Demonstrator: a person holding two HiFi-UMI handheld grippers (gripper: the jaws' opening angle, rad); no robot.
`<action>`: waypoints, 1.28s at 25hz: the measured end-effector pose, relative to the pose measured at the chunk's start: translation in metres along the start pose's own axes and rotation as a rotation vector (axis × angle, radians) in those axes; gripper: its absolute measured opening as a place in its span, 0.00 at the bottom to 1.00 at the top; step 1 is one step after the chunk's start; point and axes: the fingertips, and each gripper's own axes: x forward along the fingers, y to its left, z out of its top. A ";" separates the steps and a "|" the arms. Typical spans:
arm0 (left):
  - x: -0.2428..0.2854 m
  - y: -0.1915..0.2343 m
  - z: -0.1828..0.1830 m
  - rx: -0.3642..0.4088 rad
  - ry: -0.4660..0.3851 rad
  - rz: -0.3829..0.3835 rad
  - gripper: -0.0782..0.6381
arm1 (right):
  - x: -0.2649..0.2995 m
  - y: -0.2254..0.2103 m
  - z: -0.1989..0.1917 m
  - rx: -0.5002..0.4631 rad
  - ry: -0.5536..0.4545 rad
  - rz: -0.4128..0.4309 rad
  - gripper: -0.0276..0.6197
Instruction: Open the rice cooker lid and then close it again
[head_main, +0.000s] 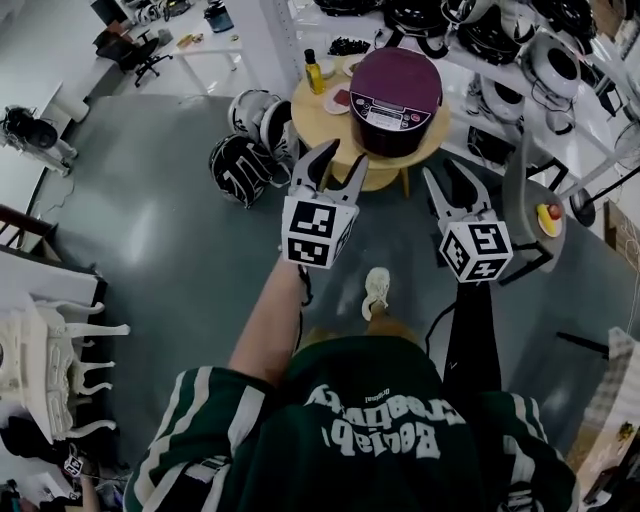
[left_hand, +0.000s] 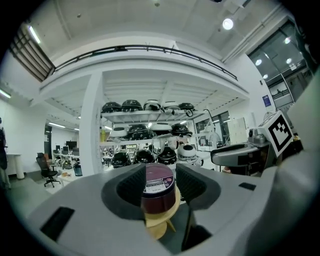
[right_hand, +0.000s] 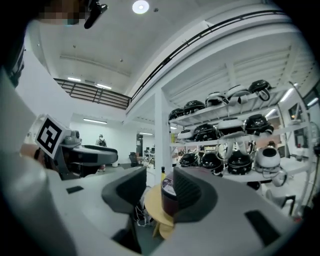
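A maroon rice cooker with its lid down stands on a small round wooden table ahead of me. Both grippers are held level short of the table, not touching anything. My left gripper is open and empty; in the left gripper view the cooker shows far off between the dark pads. My right gripper is also open and empty. In the right gripper view the cooker is partly hidden behind the right-hand pad, with the table top below it.
A yellow bottle and a small dish share the table. Helmets lie on the floor to its left. Shelves of helmets stand behind. A grey stand with a red button is at the right.
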 end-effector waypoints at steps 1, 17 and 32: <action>0.014 0.004 -0.003 -0.006 0.008 0.002 0.36 | 0.012 -0.008 -0.001 0.001 0.005 0.009 0.31; 0.187 0.054 -0.021 -0.022 0.056 0.017 0.36 | 0.175 -0.105 -0.013 0.000 0.057 0.157 0.31; 0.250 0.093 -0.031 -0.019 0.054 -0.056 0.36 | 0.249 -0.127 -0.031 0.002 0.127 0.181 0.34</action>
